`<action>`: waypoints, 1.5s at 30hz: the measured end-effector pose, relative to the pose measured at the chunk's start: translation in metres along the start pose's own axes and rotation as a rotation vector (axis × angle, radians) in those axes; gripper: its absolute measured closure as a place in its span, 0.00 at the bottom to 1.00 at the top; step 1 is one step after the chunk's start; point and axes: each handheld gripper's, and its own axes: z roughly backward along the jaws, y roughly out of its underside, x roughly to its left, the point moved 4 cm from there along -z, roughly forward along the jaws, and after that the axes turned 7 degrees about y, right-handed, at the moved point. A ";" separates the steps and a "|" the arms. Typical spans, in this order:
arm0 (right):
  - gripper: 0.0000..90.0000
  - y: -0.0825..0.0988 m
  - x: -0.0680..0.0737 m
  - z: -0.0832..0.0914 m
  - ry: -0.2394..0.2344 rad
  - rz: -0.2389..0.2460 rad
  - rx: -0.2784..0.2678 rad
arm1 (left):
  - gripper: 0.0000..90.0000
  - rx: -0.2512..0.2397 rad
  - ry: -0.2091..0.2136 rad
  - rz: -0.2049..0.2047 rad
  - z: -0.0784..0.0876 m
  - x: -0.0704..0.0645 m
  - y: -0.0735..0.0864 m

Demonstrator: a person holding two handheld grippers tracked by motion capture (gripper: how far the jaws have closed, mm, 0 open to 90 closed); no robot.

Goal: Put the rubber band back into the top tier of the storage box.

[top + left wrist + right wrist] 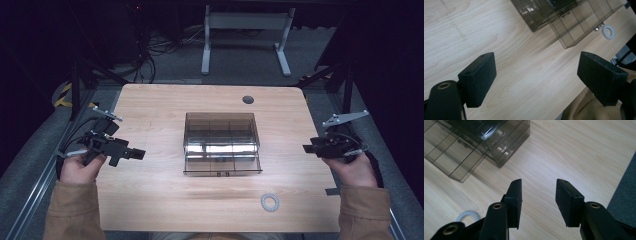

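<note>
The worktop is a pale wood-grain board with rounded far corners, its grain running across. Near its far edge, right of the middle, sits a round dark cable hole. Beyond the board lies grey carpeted floor, on which stands a white desk frame with two upright legs joined by a crossbar. Left of that frame a tangle of dark cables spreads over the carpet. A strip of yellow-and-black warning tape shows by the far left corner, just beside a dark slanted strut. A grey metal rail runs along the board's left side. The background is dark.
</note>
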 end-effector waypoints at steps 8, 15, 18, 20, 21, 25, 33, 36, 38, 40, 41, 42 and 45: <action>0.62 0.004 0.003 0.000 -0.012 0.034 -0.008 | 0.18 0.008 -0.007 -0.029 0.005 -0.001 0.005; 0.60 0.003 0.009 0.002 -0.073 0.087 -0.038 | 0.18 0.013 0.007 -0.040 0.004 -0.004 0.003; 0.58 0.003 0.015 0.005 -0.133 0.136 -0.052 | 0.18 0.023 0.002 -0.040 0.002 -0.005 0.003; 0.58 0.003 0.018 0.005 -0.149 0.156 -0.052 | 0.18 0.023 0.002 -0.045 0.002 -0.005 0.003; 0.58 0.003 0.023 0.004 -0.164 0.191 -0.051 | 0.18 0.023 0.004 -0.045 0.001 -0.006 0.003; 0.58 0.002 0.029 0.003 -0.182 0.239 -0.041 | 0.18 0.033 0.004 -0.047 0.000 -0.008 0.003; 0.58 0.001 0.044 0.007 -0.267 0.319 -0.066 | 0.18 0.046 0.008 -0.056 -0.003 -0.010 0.002; 0.58 0.000 0.051 0.010 -0.287 0.361 -0.082 | 0.18 0.051 0.010 -0.060 -0.004 -0.010 0.003; 0.58 0.000 0.054 0.013 -0.279 0.386 -0.077 | 0.18 0.057 0.019 -0.050 -0.006 -0.008 0.003; 0.58 0.000 0.054 0.014 -0.288 0.392 -0.079 | 0.18 0.060 0.015 -0.046 -0.007 -0.007 0.003; 0.58 0.001 0.054 0.014 -0.288 0.392 -0.074 | 0.18 0.062 0.012 -0.039 -0.007 -0.006 0.003; 0.58 0.001 0.054 0.014 -0.288 0.392 -0.074 | 0.18 0.062 0.012 -0.039 -0.007 -0.006 0.003; 0.58 0.003 0.055 0.010 -0.305 0.406 -0.050 | 0.18 0.061 0.019 -0.048 -0.007 -0.008 0.003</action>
